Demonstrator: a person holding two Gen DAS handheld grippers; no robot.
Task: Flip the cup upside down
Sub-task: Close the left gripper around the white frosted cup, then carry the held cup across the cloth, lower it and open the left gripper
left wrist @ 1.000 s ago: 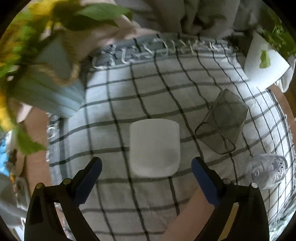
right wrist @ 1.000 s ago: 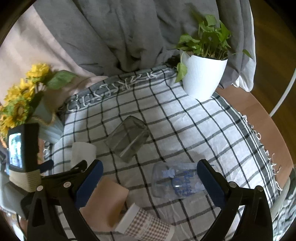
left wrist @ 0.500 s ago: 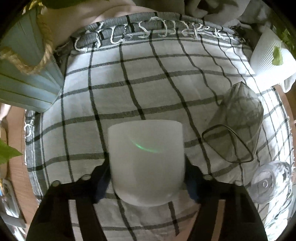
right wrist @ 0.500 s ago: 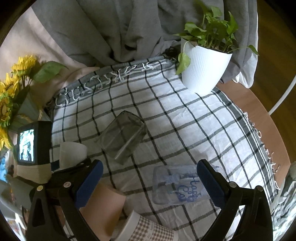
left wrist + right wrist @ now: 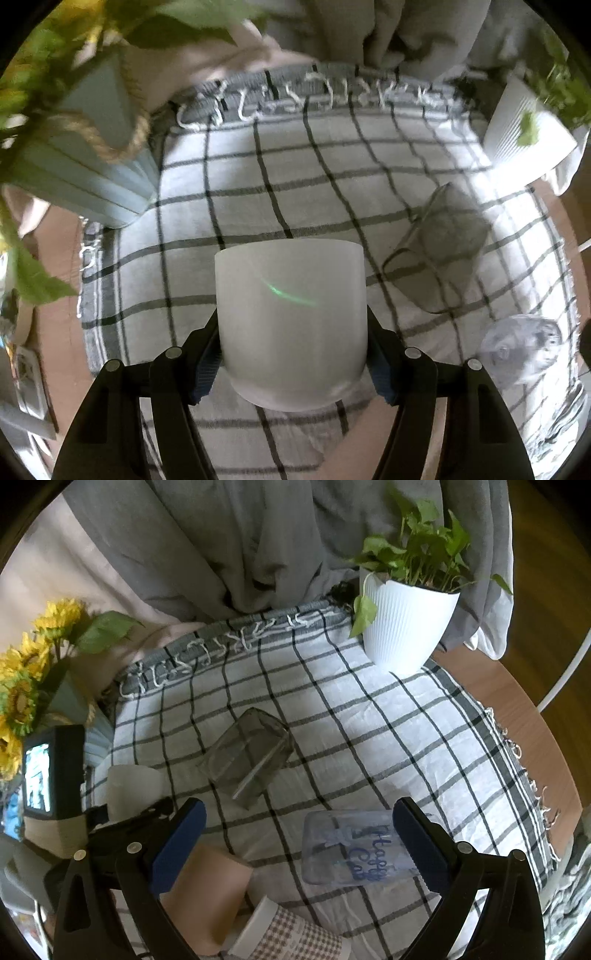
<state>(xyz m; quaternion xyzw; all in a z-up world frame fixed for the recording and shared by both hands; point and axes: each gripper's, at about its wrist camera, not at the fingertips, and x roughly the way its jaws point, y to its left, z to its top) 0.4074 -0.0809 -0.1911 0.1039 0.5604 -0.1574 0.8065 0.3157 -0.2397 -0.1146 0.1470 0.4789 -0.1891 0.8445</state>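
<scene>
My left gripper (image 5: 291, 354) is shut on a frosted white cup (image 5: 291, 317), gripping its sides with the blue pads; the cup's wide end points away from the camera. It also shows at the left of the right wrist view (image 5: 131, 790). A smoky grey glass (image 5: 439, 254) (image 5: 249, 757) lies on its side on the checked cloth (image 5: 258, 192). A clear cup with blue lettering (image 5: 354, 849) (image 5: 521, 350) lies on its side between the fingers of my right gripper (image 5: 299, 845), which is open and empty above it.
A pale blue vase with sunflowers (image 5: 81, 177) (image 5: 22, 701) stands at the left, a white pot with a green plant (image 5: 406, 624) at the back right. A tan cup (image 5: 207, 890) and a checked paper cup (image 5: 291, 938) lie near the front edge. Grey fabric hangs behind.
My left gripper moved forward around the white cup and shut on it, then lifted it a little. My right gripper stayed open and barely moved.
</scene>
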